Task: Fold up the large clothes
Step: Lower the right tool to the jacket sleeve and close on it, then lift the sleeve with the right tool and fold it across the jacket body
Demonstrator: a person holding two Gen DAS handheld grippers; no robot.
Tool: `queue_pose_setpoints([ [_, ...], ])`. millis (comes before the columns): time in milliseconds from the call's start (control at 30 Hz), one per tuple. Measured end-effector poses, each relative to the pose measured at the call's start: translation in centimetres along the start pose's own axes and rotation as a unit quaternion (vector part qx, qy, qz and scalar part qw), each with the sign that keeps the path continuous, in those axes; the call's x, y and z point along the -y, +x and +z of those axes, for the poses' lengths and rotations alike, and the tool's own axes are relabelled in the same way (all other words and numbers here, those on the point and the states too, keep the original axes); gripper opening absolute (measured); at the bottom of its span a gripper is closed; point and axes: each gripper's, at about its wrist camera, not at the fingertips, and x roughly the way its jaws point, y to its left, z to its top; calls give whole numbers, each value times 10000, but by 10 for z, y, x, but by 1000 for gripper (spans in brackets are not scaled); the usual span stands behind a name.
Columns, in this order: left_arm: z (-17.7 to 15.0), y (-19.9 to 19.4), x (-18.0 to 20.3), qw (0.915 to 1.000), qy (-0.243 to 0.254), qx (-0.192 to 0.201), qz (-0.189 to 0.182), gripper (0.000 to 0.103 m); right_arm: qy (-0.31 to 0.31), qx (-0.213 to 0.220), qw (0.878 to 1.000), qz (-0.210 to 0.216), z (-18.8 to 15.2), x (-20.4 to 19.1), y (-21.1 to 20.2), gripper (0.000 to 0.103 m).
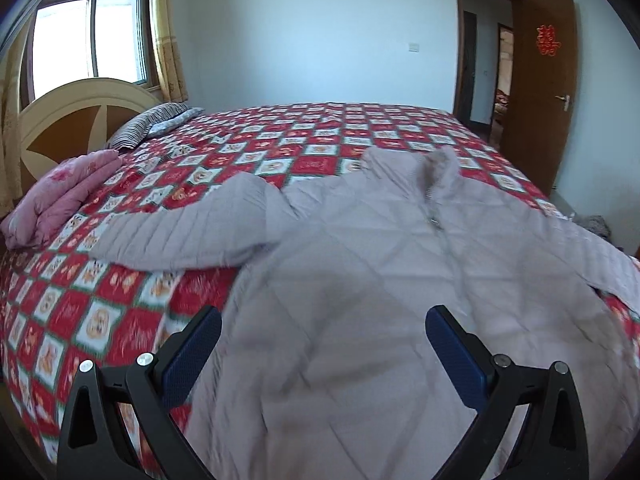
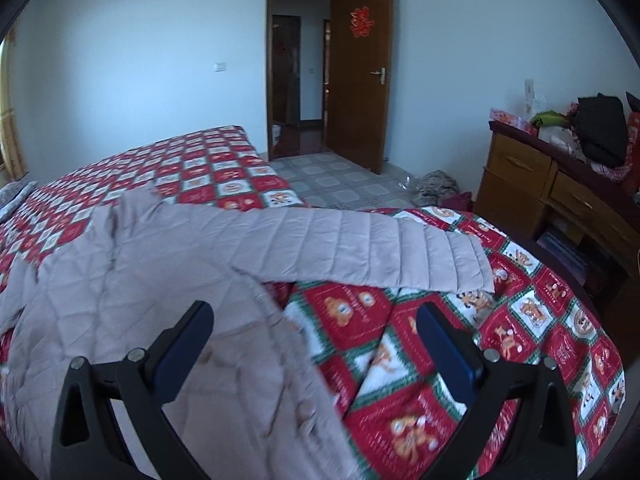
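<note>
A pale lilac quilted jacket (image 1: 380, 264) lies flat, front up, on a bed with a red patterned cover (image 1: 132, 292). Its collar points to the far side and its zip runs down the middle. One sleeve (image 1: 180, 236) stretches left in the left wrist view. The other sleeve (image 2: 360, 244) stretches right in the right wrist view. My left gripper (image 1: 324, 320) is open and empty above the jacket's lower left part. My right gripper (image 2: 316, 316) is open and empty above the jacket's right side edge (image 2: 296, 344).
A folded pink quilt (image 1: 60, 200) and a striped pillow (image 1: 148, 124) lie by the headboard (image 1: 68, 120). A wooden dresser (image 2: 560, 196) piled with things stands at the right. An open door (image 2: 360, 72) is beyond the bed. A heap of cloth (image 2: 436, 188) lies on the floor.
</note>
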Motion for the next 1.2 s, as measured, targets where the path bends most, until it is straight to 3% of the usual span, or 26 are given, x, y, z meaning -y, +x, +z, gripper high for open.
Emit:
queue_pose_setpoints([
  [33, 4, 12, -5, 9999, 38, 15, 104, 102, 84, -75, 9999, -82, 4, 9, 10, 76],
  [133, 8, 37, -20, 9996, 19, 71, 290, 102, 591, -264, 9971, -396, 14, 57, 40, 75],
  [267, 4, 71, -40, 9983, -112, 69, 563, 102, 1586, -315, 9821, -964, 20, 142, 78, 73],
  [333, 0, 88, -47, 9980, -233, -93, 572, 102, 1958, -509, 9709, -1279, 20, 178, 101, 63],
  [467, -18, 119, -55, 9965, -580, -481, 353, 102, 2226, -1052, 9585, -1436, 16, 213, 141, 49],
  [600, -29, 130, -65, 9917, -1070, -717, 12, 102, 2351, -1285, 9551, -1263, 5, 216, 158, 49],
  [700, -30, 131, -65, 9900, -1175, -773, -100, 102, 1964, -1129, 9630, -1462, 7, 205, 158, 37],
  [767, -31, 130, -61, 9907, -1124, -766, -57, 102, 1836, -1151, 9647, -1496, 9, 202, 159, 22],
  [867, -29, 132, -61, 9912, -1090, -749, -34, 102, 1484, -1196, 9710, -1441, 12, 197, 161, 14],
  [967, -30, 132, -64, 9910, -1127, -712, -87, 102, 1497, -1157, 9722, -1382, 19, 198, 156, 13],
  [1100, -30, 132, -65, 9908, -1159, -684, -137, 102, 1570, -698, 9785, -1141, 50, 192, 124, 13],
  [1200, -30, 132, -67, 9906, -1190, -656, -176, 102, 1162, -365, 9895, -775, 86, 158, 87, 13],
])
